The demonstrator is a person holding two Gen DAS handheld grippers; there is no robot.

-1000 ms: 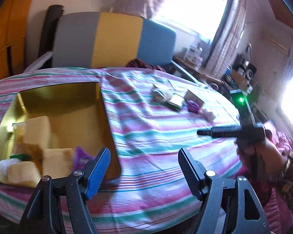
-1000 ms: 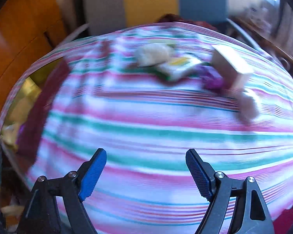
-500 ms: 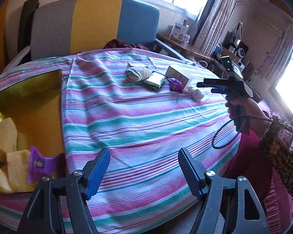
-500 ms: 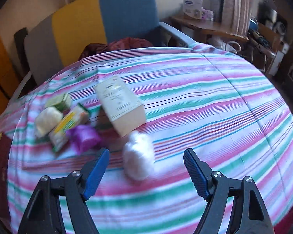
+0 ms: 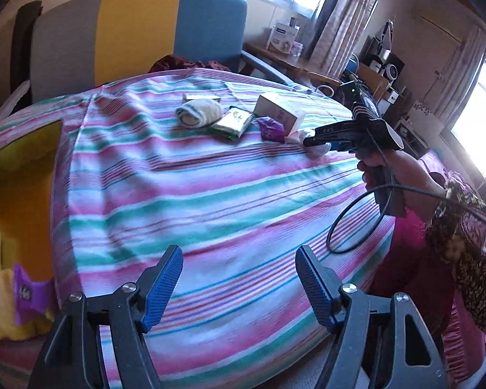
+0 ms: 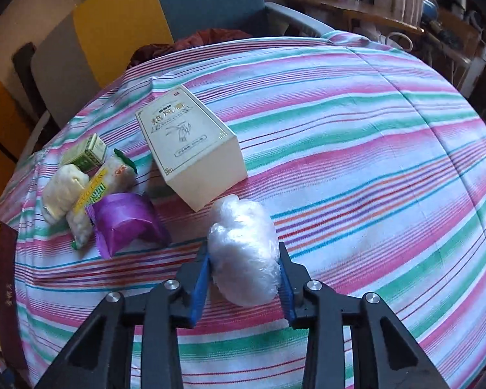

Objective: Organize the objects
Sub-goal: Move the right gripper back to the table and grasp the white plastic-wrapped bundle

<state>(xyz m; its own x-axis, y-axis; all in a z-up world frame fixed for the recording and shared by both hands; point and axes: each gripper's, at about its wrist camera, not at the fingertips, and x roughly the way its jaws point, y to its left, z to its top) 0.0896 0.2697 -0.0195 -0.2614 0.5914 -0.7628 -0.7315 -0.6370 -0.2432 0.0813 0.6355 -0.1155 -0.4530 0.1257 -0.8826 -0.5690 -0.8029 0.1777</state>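
My right gripper (image 6: pixel 244 267) is shut on a white plastic-wrapped bundle (image 6: pixel 243 246) that rests on the striped tablecloth; it also shows in the left wrist view (image 5: pixel 320 139). Beside it lie a purple packet (image 6: pixel 123 220), a cream box (image 6: pixel 191 142), a yellow-green snack pack (image 6: pixel 97 191), a rolled white cloth (image 6: pixel 63 191) and a small green box (image 6: pixel 87 152). My left gripper (image 5: pixel 238 275) is open and empty above the tablecloth's near part. A gold box (image 5: pixel 19 194) at the left holds yellow blocks and a purple packet (image 5: pixel 27 291).
A grey, yellow and blue chair (image 5: pixel 129 32) stands behind the table. A side table with boxes (image 5: pixel 285 39) and shelves with gear (image 5: pixel 382 64) are at the back right. The table edge (image 5: pixel 356 291) drops off at the front right.
My right gripper moved forward over the white bundle and closed on it. My left gripper swung right, away from the gold box, staying open.
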